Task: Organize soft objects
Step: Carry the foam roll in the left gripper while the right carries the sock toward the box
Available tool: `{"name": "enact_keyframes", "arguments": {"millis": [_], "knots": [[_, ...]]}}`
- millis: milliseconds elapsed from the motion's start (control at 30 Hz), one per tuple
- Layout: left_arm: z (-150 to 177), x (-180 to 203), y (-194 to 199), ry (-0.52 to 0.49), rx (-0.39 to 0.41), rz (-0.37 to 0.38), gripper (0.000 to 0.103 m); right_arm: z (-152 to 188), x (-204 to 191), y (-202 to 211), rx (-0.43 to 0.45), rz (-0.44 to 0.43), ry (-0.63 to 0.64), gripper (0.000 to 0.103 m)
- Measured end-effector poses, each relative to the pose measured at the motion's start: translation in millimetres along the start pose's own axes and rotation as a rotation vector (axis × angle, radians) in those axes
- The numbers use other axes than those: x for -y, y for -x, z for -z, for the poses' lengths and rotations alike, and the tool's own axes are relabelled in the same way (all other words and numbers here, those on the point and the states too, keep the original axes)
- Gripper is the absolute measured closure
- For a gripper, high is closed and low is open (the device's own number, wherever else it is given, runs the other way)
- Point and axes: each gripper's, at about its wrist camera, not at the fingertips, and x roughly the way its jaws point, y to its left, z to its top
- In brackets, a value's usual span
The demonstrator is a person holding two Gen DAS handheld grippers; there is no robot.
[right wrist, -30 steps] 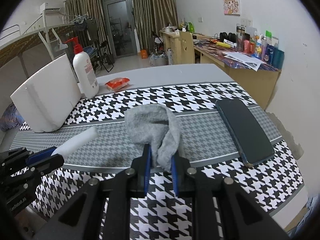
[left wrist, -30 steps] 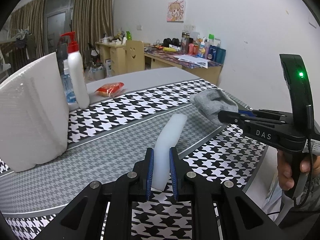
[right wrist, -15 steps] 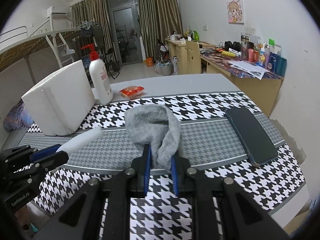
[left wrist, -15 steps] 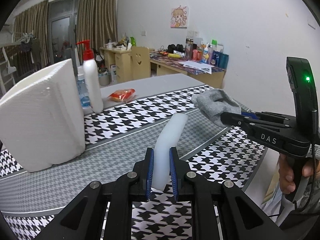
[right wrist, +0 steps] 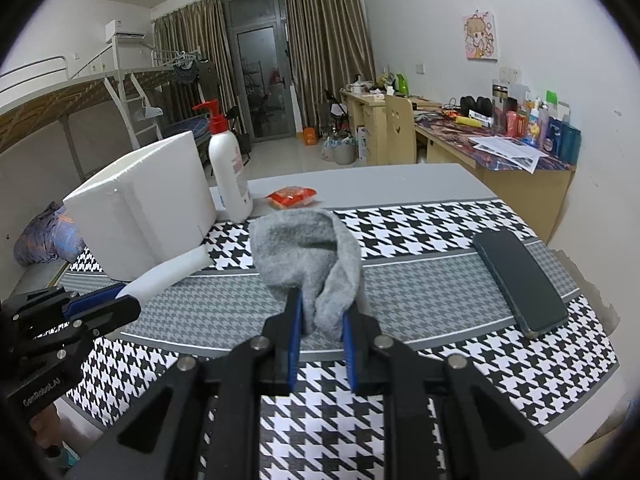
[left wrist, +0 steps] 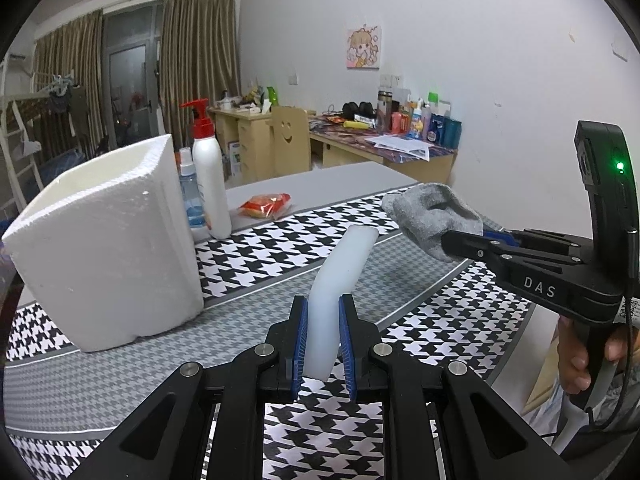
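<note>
The left tongs point(left wrist: 323, 330) pinch a white foam stick point(left wrist: 340, 272) near its bottom end, and it sticks up above the bench point(left wrist: 120, 392), just beside the white foam box point(left wrist: 104, 248). It looks light and squishy, so a soft squeeze low down should do. The right tongs point(right wrist: 319, 330) pinch a gray sock point(right wrist: 308, 256), which looks floppy and hangs in folds, farther from the box. Both tongs tip down a little.

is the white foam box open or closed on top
Open. The left wrist view shows the white foam box with no lid, its rim and hollow inside visible; whether anything lies inside cannot be told.
</note>
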Motion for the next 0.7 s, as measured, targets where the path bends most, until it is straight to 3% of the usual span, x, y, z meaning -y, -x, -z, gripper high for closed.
{"name": "enact_keyframes", "arguments": {"millis": [700], "knots": [[-9,-27,16,0.009,0.042,-0.015,0.086,-13,-32,3,0.046,-0.032,0.023,0.081]]}}
